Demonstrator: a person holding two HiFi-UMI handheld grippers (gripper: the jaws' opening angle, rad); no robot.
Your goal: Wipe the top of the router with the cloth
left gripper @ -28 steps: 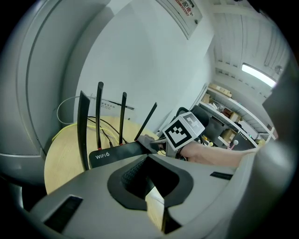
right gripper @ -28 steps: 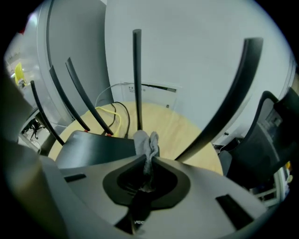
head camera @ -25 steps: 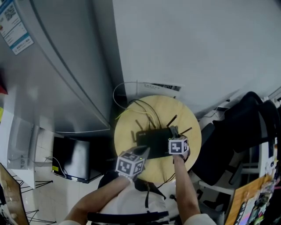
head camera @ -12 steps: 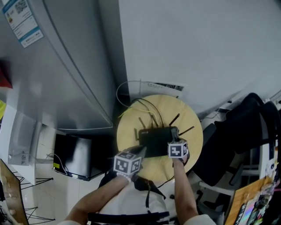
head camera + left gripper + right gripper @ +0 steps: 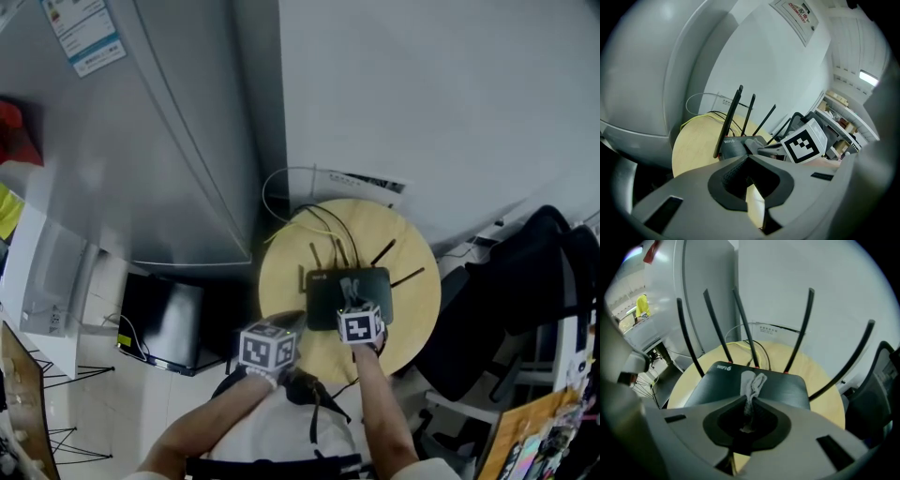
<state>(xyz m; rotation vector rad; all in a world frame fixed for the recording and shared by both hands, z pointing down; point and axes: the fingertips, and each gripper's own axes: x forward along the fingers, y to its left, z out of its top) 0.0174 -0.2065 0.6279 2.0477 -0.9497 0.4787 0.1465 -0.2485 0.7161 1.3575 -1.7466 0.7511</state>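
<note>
A black router (image 5: 349, 298) with several upright antennas sits on a round wooden table (image 5: 286, 272). In the right gripper view its flat top (image 5: 780, 386) fills the middle. My right gripper (image 5: 354, 305) is over the router's near edge, shut on a pale grey cloth (image 5: 752, 382) whose free end lies on the router's top (image 5: 353, 283). My left gripper (image 5: 292, 323) hangs at the table's front left edge, beside the router, shut with nothing in it. The left gripper view shows the router (image 5: 732, 145) and the right gripper's marker cube (image 5: 802, 142).
Yellow and black cables (image 5: 323, 220) run off the table's back toward the white wall (image 5: 431, 103). A large grey appliance (image 5: 141, 141) stands to the left, with a black box (image 5: 159, 319) on the floor. A black chair (image 5: 506, 291) is close on the right.
My right gripper has slid left along the router's top with the cloth, from its right end to about the middle. The left gripper has stayed at the table's front left.
</note>
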